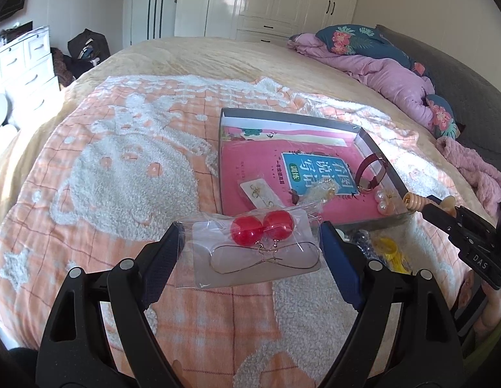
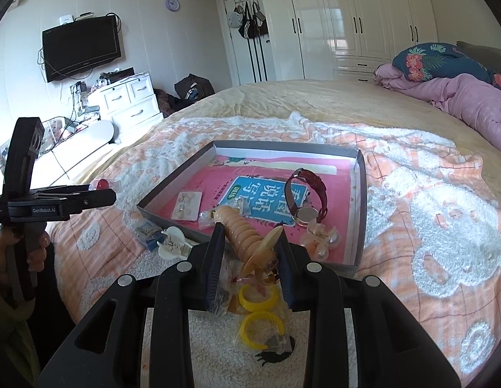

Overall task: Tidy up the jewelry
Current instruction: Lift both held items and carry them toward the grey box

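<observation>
My left gripper (image 1: 250, 231) is shut on a clear packet of red ball earrings (image 1: 261, 228), holding it by its two side edges above the bedspread, just left of the grey tray (image 1: 282, 117). From the right wrist view the left gripper (image 2: 110, 194) hovers left of the tray (image 2: 282, 145). My right gripper (image 2: 250, 230) is shut on a peach ribbed bead piece (image 2: 239, 229) over the tray's near edge; the same bead piece (image 1: 413, 201) shows at the tray's near right corner. In the tray lie a red-strapped watch (image 2: 310, 194), pearl earrings (image 2: 325, 239) and an earring card (image 2: 187, 205).
A pink book (image 2: 215, 181) lines the tray. Bagged yellow rings (image 2: 258, 300), a blue packet (image 2: 147, 232) and a white clip (image 2: 173, 242) lie on the bedspread in front of it. A pink quilt (image 2: 470, 97) is heaped at the far right. A hand (image 2: 34, 252) grips the left tool.
</observation>
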